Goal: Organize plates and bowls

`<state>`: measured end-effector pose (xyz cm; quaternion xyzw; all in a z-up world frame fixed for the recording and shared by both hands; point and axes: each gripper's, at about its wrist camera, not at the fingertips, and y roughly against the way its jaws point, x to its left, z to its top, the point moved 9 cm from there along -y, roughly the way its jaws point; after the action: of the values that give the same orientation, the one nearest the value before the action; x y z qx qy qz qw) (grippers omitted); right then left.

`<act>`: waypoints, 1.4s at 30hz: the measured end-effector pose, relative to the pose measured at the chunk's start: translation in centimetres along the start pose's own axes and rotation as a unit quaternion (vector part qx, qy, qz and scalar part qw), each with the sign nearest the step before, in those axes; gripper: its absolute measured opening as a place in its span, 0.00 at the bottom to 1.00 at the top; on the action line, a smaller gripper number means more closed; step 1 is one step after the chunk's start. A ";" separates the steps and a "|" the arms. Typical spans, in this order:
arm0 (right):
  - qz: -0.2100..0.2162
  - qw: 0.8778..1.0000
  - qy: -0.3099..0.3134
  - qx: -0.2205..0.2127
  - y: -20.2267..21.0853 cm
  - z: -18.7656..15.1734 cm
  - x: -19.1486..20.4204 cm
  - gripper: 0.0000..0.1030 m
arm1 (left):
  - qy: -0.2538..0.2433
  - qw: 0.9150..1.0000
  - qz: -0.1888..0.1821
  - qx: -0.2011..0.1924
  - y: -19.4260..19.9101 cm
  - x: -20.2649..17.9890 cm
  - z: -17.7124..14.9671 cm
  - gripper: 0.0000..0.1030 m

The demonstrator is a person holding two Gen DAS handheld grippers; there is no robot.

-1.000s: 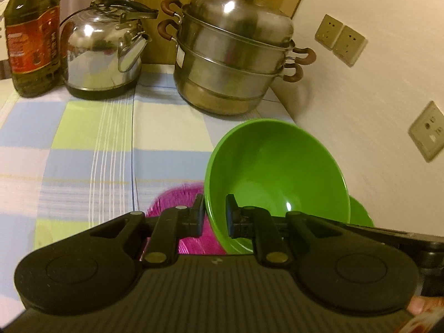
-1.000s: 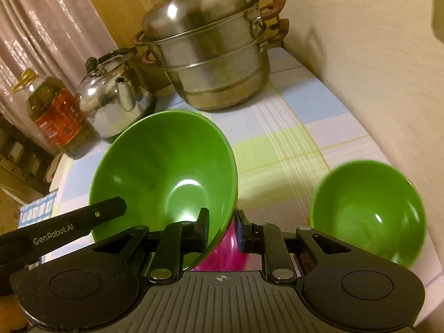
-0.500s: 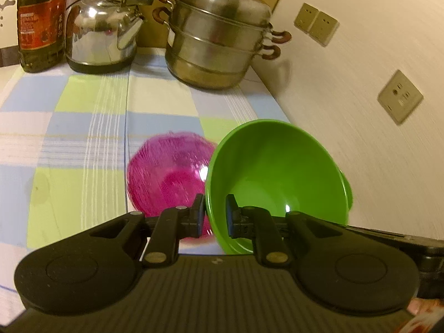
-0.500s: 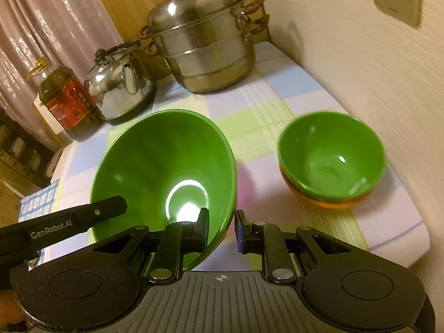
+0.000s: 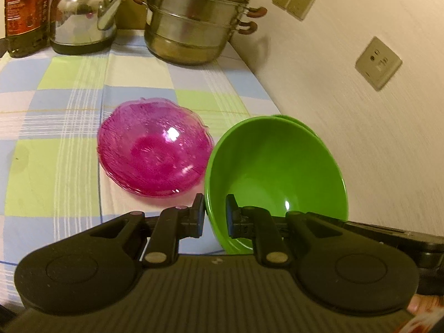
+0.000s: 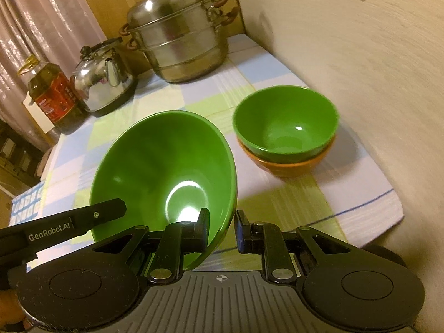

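Both grippers pinch the rim of one large green bowl [image 6: 166, 166], tilted above the table: the left gripper [image 5: 215, 216] on its left edge, the right gripper [image 6: 220, 229] on its right edge. The checked tablecloth [image 5: 63, 111] of blue, green and white squares runs to a cream wall [image 5: 360, 111] with sockets [image 5: 378, 62]. Pink glass plates [image 5: 154, 149] lie stacked at left; a small green bowl [image 6: 285, 120] sits in an orange bowl [image 6: 285, 166] near the wall. A steamer pot [image 6: 177, 38], kettle [image 6: 104, 79] and oil bottle [image 6: 51, 97] stand at the back.

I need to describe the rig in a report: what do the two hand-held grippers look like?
Both look alike: the left hand-held gripper and right hand-held gripper are matte black, with two flat fingers on silver-pinned links, round side discs and a ribbed grey body. One finger reads "GenRobot.AI" in white.
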<state>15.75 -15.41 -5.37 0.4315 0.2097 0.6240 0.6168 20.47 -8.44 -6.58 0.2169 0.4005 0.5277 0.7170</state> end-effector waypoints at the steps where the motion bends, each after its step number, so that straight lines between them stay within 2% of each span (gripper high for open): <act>1: -0.002 1.000 0.000 -0.001 0.1 -0.1 -0.3 0.19 | -0.001 1.000 -0.001 0.001 -0.1 -0.3 -0.2 0.13; 12: -0.019 0.999 -0.024 -0.006 1.6 -0.9 -4.1 0.18 | -0.025 0.999 -0.015 0.015 -1.1 -3.8 -1.5 0.13; 21: -0.028 0.999 -0.038 -0.016 2.7 -0.6 -6.2 0.18 | -0.039 0.999 -0.025 0.019 -1.8 -6.1 -1.4 0.13; 42: -0.040 0.997 -0.057 -0.037 4.9 0.7 -8.3 0.18 | -0.059 0.997 -0.048 0.016 -2.0 -9.2 -0.3 0.13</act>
<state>12.32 -24.22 -3.44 0.4346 0.1679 0.5804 0.6678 20.24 -17.68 -5.04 0.2397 0.3757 0.4722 0.7605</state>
